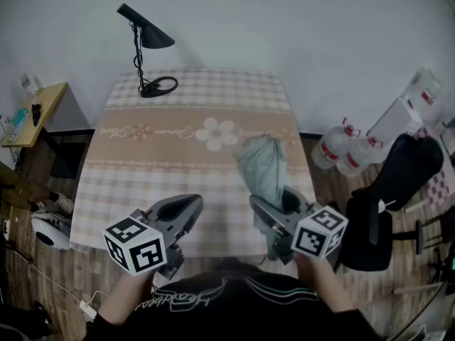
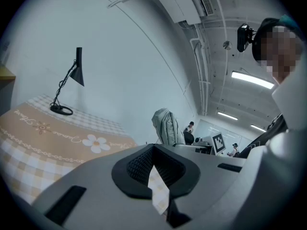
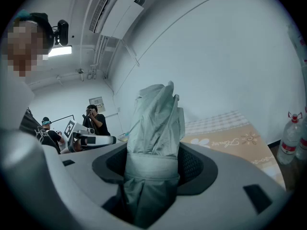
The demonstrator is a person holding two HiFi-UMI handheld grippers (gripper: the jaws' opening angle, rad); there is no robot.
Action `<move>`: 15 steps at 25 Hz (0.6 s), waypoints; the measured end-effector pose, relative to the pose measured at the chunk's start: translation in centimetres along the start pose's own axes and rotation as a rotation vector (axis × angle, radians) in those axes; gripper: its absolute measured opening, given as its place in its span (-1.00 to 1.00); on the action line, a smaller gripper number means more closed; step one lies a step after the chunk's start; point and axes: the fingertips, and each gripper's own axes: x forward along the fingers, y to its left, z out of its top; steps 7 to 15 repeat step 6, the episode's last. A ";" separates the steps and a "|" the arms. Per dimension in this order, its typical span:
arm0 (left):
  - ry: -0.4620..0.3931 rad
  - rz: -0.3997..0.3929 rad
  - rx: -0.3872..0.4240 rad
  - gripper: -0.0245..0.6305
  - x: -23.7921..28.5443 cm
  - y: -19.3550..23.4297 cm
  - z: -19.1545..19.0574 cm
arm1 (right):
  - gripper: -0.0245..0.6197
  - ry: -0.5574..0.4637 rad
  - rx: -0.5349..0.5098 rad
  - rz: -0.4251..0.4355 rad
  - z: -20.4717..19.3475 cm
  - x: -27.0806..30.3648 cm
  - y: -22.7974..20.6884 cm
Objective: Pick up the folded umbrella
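The folded umbrella is a pale grey-green bundle with a strap round its middle. My right gripper is shut on its lower part and holds it raised over the table's near right side. In the right gripper view the umbrella stands upright between the dark pads of the right gripper. My left gripper hovers at the table's near edge, left of the umbrella, holding nothing. In its own view the left gripper has its tips together, and the umbrella shows beyond it on the right.
The table has a checked cloth with a flower band. A black desk lamp stands at its far left corner. Water bottles and a black chair are to the right, and a small wooden side table to the left.
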 end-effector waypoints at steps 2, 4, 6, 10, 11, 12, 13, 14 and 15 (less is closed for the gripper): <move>0.001 0.003 -0.001 -0.93 0.1 0.1 0.0 | -0.06 0.001 0.001 0.000 0.0 0.1 -0.2; -0.001 0.004 -0.002 -0.93 0.3 0.2 0.2 | -0.06 0.005 -0.001 0.000 0.0 0.2 -0.4; -0.003 0.005 -0.002 -0.93 0.5 0.2 0.4 | -0.06 0.010 -0.002 0.001 0.0 0.2 -0.7; -0.003 0.005 -0.002 -0.93 0.5 0.2 0.4 | -0.06 0.010 -0.002 0.001 0.0 0.2 -0.7; -0.003 0.005 -0.002 -0.93 0.5 0.2 0.4 | -0.06 0.010 -0.002 0.001 0.0 0.2 -0.7; -0.003 0.005 -0.002 -0.93 0.5 0.2 0.4 | -0.06 0.010 -0.002 0.001 0.0 0.2 -0.7; -0.003 0.005 -0.002 -0.93 0.5 0.2 0.4 | -0.06 0.010 -0.002 0.001 0.0 0.2 -0.7; -0.003 0.005 -0.002 -0.93 0.5 0.2 0.4 | -0.06 0.010 -0.002 0.001 0.0 0.2 -0.7; -0.003 0.005 -0.002 -0.93 0.5 0.2 0.4 | -0.06 0.010 -0.002 0.001 0.0 0.2 -0.7</move>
